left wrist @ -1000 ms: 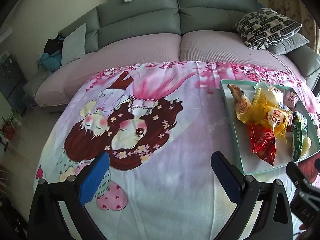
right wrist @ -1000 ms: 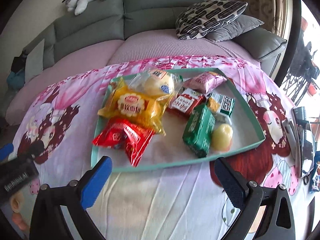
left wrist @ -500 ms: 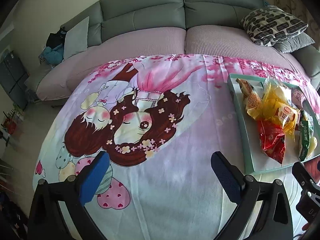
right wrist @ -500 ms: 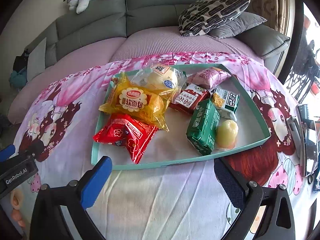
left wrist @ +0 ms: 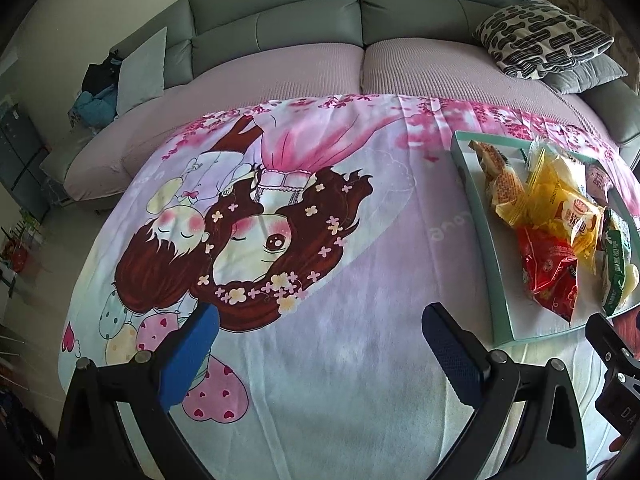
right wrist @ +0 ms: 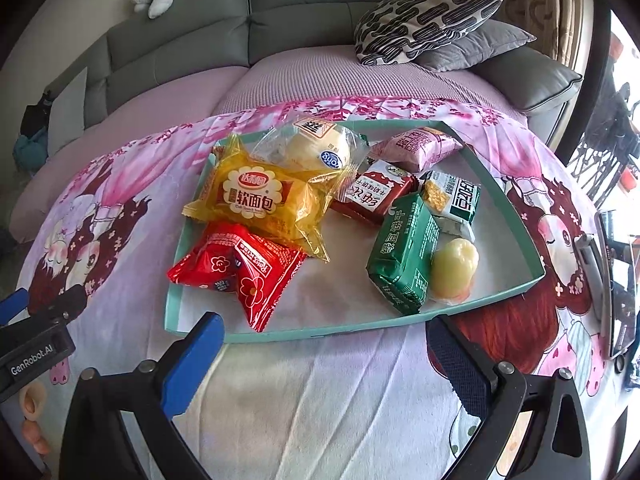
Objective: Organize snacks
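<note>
While the snacks lie heaped in the teal tray on the cartoon cloth, the right gripper hovers just before its near rim, jaws wide and empty. The left gripper, equally spread and empty, hangs over bare cloth beside the tray.

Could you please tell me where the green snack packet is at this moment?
In the right wrist view, the green snack packet lies in the right half of the teal tray, beside the pale yellow jelly cup.

A cartoon-printed pink cloth covers the tabletop, and on it sits a shallow teal tray of snack packets.
</note>
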The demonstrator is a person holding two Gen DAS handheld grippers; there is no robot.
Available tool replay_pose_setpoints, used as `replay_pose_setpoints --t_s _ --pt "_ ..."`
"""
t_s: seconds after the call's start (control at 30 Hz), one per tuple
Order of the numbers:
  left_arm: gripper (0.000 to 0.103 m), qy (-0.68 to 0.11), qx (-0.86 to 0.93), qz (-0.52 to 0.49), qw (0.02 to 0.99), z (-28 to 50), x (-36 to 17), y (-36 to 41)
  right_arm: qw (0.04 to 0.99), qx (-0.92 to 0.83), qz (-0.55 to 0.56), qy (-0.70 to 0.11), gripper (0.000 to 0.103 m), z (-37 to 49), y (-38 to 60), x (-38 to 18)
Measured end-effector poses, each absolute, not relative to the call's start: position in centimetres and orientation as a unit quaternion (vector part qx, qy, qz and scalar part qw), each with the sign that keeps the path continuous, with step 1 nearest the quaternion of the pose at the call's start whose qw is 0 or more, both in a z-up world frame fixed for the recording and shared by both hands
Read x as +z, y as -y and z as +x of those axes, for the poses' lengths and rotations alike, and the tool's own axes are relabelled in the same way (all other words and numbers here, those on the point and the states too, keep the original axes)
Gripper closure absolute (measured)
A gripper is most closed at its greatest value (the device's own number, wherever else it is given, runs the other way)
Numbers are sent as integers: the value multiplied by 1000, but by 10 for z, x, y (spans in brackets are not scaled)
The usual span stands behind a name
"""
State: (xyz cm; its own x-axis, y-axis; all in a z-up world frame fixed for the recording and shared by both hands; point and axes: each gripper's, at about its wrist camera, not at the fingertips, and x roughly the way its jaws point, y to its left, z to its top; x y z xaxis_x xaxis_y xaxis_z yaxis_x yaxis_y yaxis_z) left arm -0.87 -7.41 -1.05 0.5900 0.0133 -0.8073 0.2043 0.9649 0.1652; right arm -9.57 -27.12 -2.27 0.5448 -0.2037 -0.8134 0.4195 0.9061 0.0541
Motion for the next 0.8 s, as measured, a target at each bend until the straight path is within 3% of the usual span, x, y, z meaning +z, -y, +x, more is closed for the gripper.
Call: replay_pose_setpoints --t_s 0.8 --pt "2 -465 -54 112 876 -4 -18 71 869 -178 107 -449 0 -92 264 -25"
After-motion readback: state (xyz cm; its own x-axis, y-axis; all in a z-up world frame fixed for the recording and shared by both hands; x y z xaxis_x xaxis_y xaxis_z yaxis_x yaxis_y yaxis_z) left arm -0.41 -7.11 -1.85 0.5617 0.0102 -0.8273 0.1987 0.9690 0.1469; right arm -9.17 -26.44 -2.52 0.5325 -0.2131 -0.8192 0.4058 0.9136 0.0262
